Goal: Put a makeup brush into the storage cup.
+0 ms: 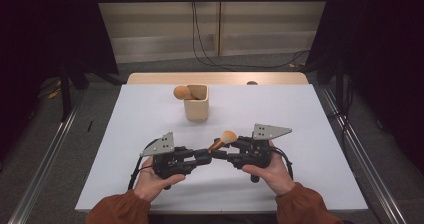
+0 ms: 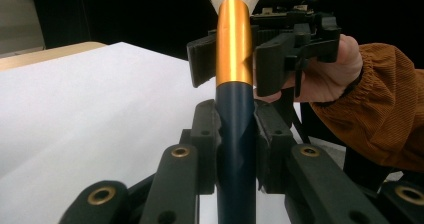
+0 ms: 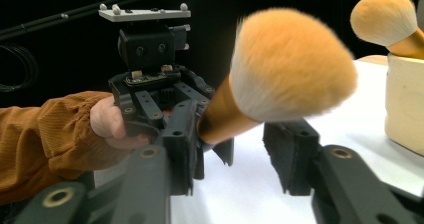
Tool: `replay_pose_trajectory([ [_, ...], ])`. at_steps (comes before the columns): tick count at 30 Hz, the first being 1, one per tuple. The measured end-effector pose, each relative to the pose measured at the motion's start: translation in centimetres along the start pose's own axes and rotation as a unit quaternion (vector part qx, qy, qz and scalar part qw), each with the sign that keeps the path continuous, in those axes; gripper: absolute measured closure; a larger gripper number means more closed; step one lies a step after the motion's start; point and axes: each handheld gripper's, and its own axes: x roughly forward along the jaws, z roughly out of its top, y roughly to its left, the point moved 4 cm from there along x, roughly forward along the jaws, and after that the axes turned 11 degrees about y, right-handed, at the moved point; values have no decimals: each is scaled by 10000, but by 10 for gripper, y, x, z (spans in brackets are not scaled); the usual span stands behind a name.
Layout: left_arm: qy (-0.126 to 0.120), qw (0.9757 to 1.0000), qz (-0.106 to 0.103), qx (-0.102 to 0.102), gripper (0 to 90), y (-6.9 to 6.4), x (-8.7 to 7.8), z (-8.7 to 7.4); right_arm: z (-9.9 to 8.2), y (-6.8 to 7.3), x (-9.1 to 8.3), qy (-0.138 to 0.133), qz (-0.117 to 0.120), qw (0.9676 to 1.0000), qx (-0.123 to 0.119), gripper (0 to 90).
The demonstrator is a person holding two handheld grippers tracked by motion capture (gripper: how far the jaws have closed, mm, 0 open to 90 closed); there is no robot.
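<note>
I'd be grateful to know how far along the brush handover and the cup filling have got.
Done: one brush stands in the cup. In hand: the left claw grips the second brush by its dark handle, and the right claw brackets its gold ferrule without clearly pressing. Left: finishing the handover and cupping it.

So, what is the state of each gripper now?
Left gripper: closed on the dark handle of the makeup brush.
Right gripper: open around the brush's gold ferrule, not yet pressing it.
</note>
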Motion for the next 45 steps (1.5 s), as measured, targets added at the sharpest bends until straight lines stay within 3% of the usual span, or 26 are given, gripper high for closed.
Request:
replay_pose_trajectory([
  [3,-32,10000,4,-13,743,0,1,0,0,1,1,-38,88,10000,12,652],
  [15,-5,10000,-45,60,732,0,2,-1,0,1,0,-212,428,9984,304,717],
  [18,34,10000,-33,58,727,1,3,-2,-1,0,0,-160,515,9974,483,731],
  [25,70,10000,47,31,706,4,5,-3,-1,-2,0,-121,439,9979,464,737],
  [35,184,9996,229,-39,579,5,7,-6,-3,-3,1,13,359,9986,390,737],
  [45,199,9987,443,-176,404,7,0,-6,0,-9,-10,-49,181,9991,374,738],
])
